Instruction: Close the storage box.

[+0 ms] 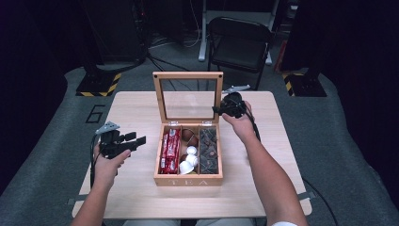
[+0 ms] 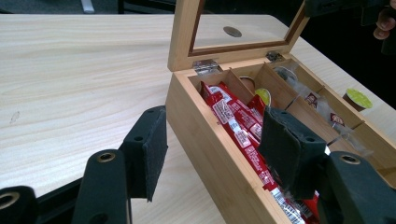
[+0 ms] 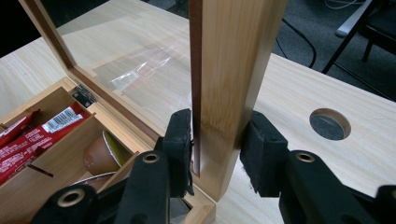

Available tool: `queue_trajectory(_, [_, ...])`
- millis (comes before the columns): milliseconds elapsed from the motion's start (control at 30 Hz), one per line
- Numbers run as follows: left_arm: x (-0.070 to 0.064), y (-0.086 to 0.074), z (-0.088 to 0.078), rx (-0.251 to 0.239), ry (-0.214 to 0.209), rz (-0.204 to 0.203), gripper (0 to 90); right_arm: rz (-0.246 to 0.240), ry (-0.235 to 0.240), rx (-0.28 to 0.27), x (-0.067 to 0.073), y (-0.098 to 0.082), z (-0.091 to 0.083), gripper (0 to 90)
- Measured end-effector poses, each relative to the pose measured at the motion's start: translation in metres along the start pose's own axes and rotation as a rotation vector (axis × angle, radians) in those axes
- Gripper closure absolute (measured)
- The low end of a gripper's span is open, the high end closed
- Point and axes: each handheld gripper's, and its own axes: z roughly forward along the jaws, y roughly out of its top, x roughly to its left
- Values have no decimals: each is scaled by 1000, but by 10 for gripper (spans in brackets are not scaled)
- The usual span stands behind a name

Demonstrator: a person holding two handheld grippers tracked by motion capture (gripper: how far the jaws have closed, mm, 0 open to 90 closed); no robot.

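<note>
Right now the tea box point(image 1: 188, 179) sits mid-table point(image 1: 136, 193), "TEA" front facing the person, long axis running from the person toward the far edge. Lid point(image 1: 188, 75) stands upright off the box's back edge, glass pane facing the person.

Right gripper point(image 1: 219, 110) is at the lid's right frame post, just above the box's back right corner. Right gripper view: pads point(image 3: 180, 140) pinch that wooden post point(image 3: 233, 70) from both sides, jaws pressed onto it, so it's clamped on the lid. That view also shows the hinge point(image 3: 84, 97) at the lid's base and a round hole in the table point(image 3: 329, 123) beyond the post, neither clear from the high view.

Left gripper point(image 1: 140, 140) hovers left of the box, well apart from the lid, jaws spread w/ nothing between. Left gripper view: one pad point(image 2: 152, 149) over bare table left of the box wall, other pad point(image 2: 289, 149) over the box's left compartment.

Contents, rel. to the box: red packets point(image 1: 170, 150) in the left compartment, white and brown capsules point(image 1: 190, 153) in the middle, dark pods point(image 1: 208, 149) in the right. Left gripper view adds green-lidded capsules point(image 2: 358, 98), which the high view doesn't resolve.
</note>
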Motion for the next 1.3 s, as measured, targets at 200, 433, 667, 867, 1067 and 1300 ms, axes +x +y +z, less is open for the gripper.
queue_trajectory(200, [-4, 5, 9, 14, -17, -1, 424, -4, 7, -5, 2, -2, -3, 649])
queue_trajectory(433, [-10, 27, 22, 28, -11, 40, 429, -8, -1, -16, 3, -4, -4, 649])
queue_trajectory(667, [-13, 50, 37, 35, -12, 70, 437, 3, -9, -13, 5, -4, -4, 649])
queue_trajectory(867, [-13, 68, 47, 45, -4, 76, 443, -7, -10, -22, 6, -5, -5, 648])
queue_trajectory(1067, [-11, 80, 53, 42, -4, 90, 447, -3, -16, -29, 7, -7, -5, 647])
queue_trajectory(1300, [-7, 90, 60, 22, 0, 85, 446, -2, -28, -31, 8, -7, -6, 646])
